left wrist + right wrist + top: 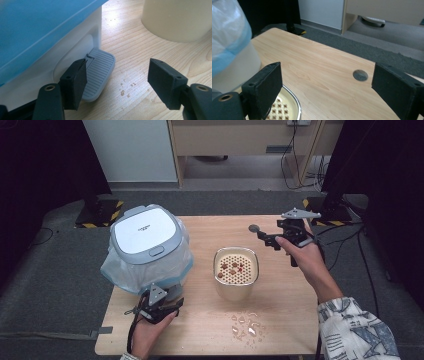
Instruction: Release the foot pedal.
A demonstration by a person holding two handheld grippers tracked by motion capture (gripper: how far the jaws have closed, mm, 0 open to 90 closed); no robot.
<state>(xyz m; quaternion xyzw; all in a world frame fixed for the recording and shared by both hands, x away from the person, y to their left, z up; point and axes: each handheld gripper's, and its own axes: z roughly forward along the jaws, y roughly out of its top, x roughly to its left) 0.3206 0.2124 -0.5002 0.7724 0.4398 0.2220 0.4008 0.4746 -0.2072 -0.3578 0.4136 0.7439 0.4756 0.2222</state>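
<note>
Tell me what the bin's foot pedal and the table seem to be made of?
The foot pedal looks like matte grey plastic or rubber, judging by its moulded ridges. The table looks like pale wood or a wood-look laminate: grain lines show, with a smooth finish.

A bin stands left of the strainer pot, droplets before it.

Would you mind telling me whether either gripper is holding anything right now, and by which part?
Nothing is held. The left gripper stands open beside the bin's grey pedal; the right gripper is open above the table.
</note>
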